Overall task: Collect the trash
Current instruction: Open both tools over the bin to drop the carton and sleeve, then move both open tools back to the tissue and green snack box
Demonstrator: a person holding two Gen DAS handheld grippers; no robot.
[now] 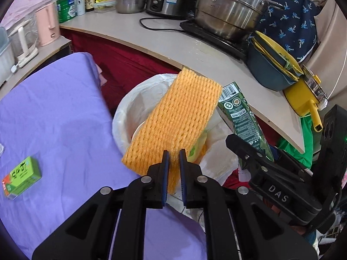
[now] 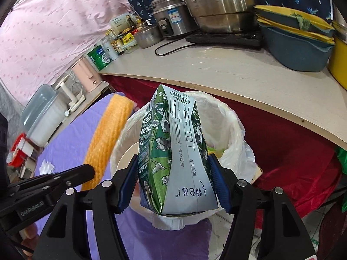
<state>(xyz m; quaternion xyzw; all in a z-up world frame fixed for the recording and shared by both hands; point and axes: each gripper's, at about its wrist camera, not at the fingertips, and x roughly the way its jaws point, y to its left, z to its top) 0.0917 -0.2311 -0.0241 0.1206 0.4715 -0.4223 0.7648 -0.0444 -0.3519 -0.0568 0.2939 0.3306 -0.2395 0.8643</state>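
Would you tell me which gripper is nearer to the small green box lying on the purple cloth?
Left. The left gripper, holding the orange foam net, is beside the green box; the right gripper is on its far side.

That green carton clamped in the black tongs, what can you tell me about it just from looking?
The milk carton is a green and grey paper pack, printed with birds, leaves, Chinese writing and a barcode near its far end. It looks emptied and squashed, its sides creased inward. A white screw cap sits at its near, lower end. The right gripper pinches it between blue pads on both sides, holding it tilted, far end up, over the bin lined with a white bag. Nothing else touches it; the orange foam net hangs beside it.
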